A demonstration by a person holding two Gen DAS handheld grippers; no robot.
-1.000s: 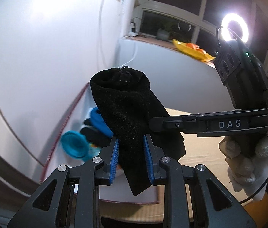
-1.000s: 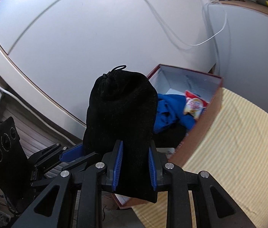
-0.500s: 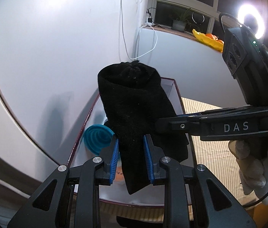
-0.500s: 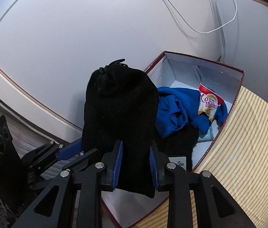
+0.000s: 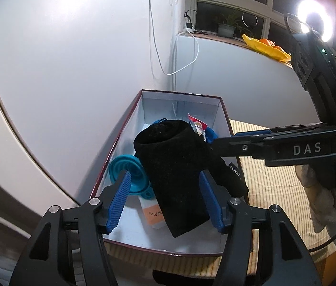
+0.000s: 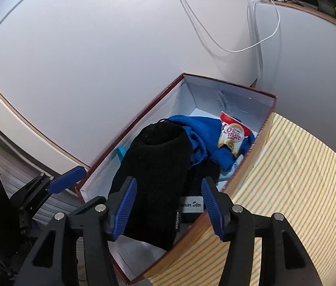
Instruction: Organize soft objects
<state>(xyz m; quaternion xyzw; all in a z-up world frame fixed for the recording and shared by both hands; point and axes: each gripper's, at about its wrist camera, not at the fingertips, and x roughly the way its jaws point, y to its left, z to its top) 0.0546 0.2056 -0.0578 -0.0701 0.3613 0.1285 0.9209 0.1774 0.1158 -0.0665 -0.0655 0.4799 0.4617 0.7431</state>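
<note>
Since half a second ago both your grippers, left gripper (image 5: pixel 165 197) and right gripper (image 6: pixel 168 202), stand apart around the soft, limp black pouch (image 5: pixel 177 171) at frame centre over the box (image 5: pixel 179 94); hold its middle.

Open-top shoebox (image 5: pixel 225 109) is sitting hard against the white wall (image 5: pixel 72 59) at 9 o'clock, leaving no passing room on that side. Black drawstring pouch (image 5: pixel 179 174) is filling the box mouth at center. Teal collapsible funnel (image 5: pixel 129 166) is blocking the floor at 9 o'clock, blue cloth (image 6: pixel 203 131) and snack packet (image 6: pixel 232 135) are crowding the far end at 12 o'clock. White box floor (image 5: pixel 129 226) is showing free at 6 o'clock. Striped mat (image 6: pixel 298 178) is lying open at 3 o'clock. Right gripper (image 5: pixel 215 143) is reaching across from 3 o'clock above the rim.
</note>
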